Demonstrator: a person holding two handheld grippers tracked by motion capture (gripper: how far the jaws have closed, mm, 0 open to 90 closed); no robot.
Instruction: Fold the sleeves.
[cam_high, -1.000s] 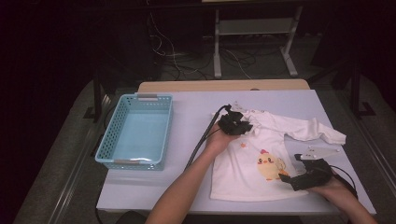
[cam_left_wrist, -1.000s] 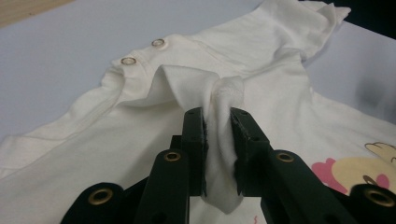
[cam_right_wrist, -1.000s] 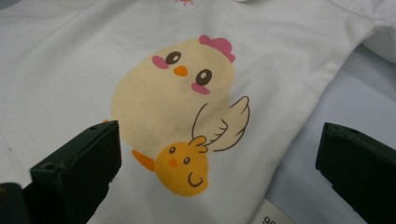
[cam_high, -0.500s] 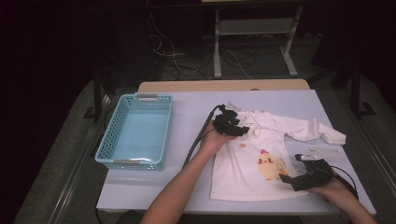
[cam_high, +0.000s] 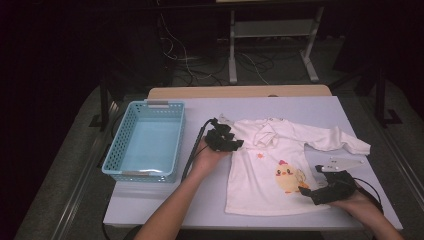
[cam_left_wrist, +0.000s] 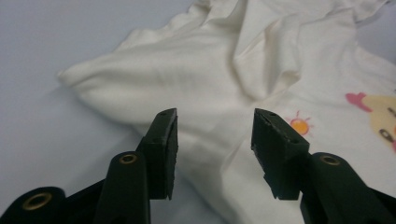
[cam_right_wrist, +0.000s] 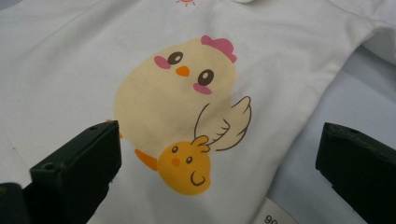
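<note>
A white shirt (cam_high: 280, 165) with a chick print lies spread at the centre right of the high view, its near sleeve (cam_left_wrist: 140, 88) folded in over the body. The left gripper (cam_high: 225, 140) sits at the shirt's left shoulder; its jaws have just been closing a little, yet they stand apart with nothing pinched, the sleeve just ahead of them. The right gripper (cam_high: 320, 192) rests wide open over the lower right hem beside the chick (cam_right_wrist: 177, 116). A shallow bite could likely catch one layer and drag the fold askew. The table (cam_high: 210, 195) offers bare room at lower left; the blue basket (cam_high: 145, 140) stands close at left, and the shirt's hem lies near the front edge.
</note>
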